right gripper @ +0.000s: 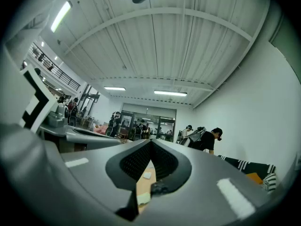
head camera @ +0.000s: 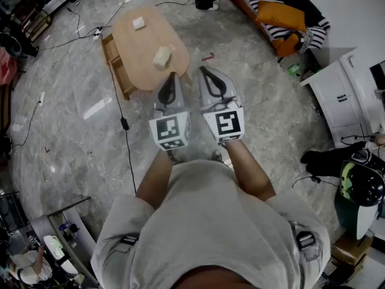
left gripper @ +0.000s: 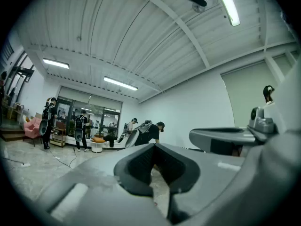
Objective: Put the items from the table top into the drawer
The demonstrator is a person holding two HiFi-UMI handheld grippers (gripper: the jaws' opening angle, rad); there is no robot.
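Observation:
A small oval wooden table (head camera: 141,44) stands on the marble floor ahead of me. On it lie a small white item (head camera: 138,23) at the far end and a cream block (head camera: 162,57) nearer to me. A wooden drawer frame (head camera: 113,62) sticks out at the table's left side. Both grippers are held level, side by side, short of the table's near edge. The left gripper (head camera: 172,76) is shut and holds nothing. So is the right gripper (head camera: 203,70). Between the right gripper's (right gripper: 151,141) jaws I see the table top (right gripper: 142,185), the white item (right gripper: 147,175) and the block (right gripper: 142,197).
A black cable (head camera: 126,138) runs across the floor left of me. A striped sofa with orange cushions (head camera: 281,12) stands at the back right, a white cabinet (head camera: 344,95) at the right. Several people (left gripper: 49,121) stand far off in the hall.

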